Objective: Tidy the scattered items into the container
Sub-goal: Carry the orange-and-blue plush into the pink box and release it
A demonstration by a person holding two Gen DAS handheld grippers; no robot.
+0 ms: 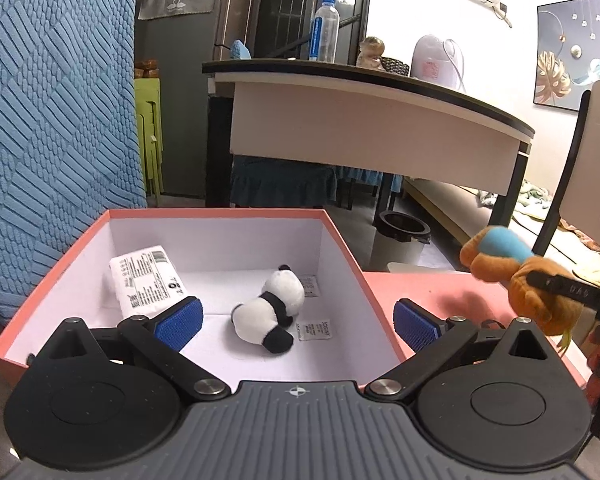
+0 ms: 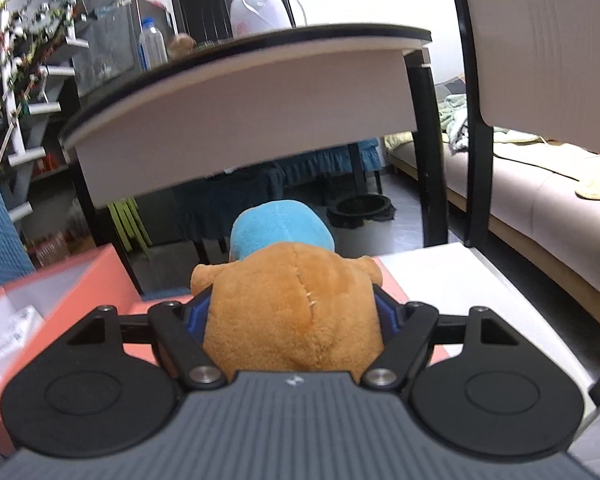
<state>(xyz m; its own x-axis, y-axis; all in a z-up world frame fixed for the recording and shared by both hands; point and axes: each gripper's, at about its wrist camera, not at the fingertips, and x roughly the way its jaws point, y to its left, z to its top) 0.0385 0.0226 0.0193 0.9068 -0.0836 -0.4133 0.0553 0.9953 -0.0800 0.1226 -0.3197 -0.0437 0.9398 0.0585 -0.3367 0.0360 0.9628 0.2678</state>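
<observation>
a: obs 1, the carried item. orange-brown plush toy (image 2: 292, 312) with a light blue cap at its far end and a stitched seam running down its back. the right gripper (image 2: 292, 314) is clamped on it, blue pads pressed into both flanks, the fur bulging out around them.

b: where is it relative to the container?

a: off to the right of the pink box (image 1: 342, 240), held in the air over the pink lid (image 1: 432, 292) that lies flat beside the box. in the left wrist view the same plush toy (image 1: 516, 276) shows at the right edge, with the black finger of the right gripper (image 1: 580, 292) across it. not yet over the box opening.

b: left gripper?

a: left gripper (image 1: 298, 322) spread wide, nothing between its blue pads (image 1: 180, 322). it hangs over the near part of the box.

b: contents of the box?

a: white interior. a panda plush (image 1: 274, 314) lies on its side near the middle. a white wrapped packet (image 1: 148, 284) with printed labelling leans in the left rear corner. two small white sachets (image 1: 315, 330) lie flat on the floor, one just beside the panda, the other toward the back wall.

b: surroundings, obstructions?

a: a table (image 1: 380, 120) with a dark top edge stands beyond the box; a clear water bottle (image 1: 324, 34) stands on it. a blue textured cover (image 1: 56, 100) rises to the left of the box. a black bin (image 1: 404, 232) sits on the floor under the table. a chair back (image 2: 540, 48) stands to the right. the box's right wall lies between the toy and the opening.
</observation>
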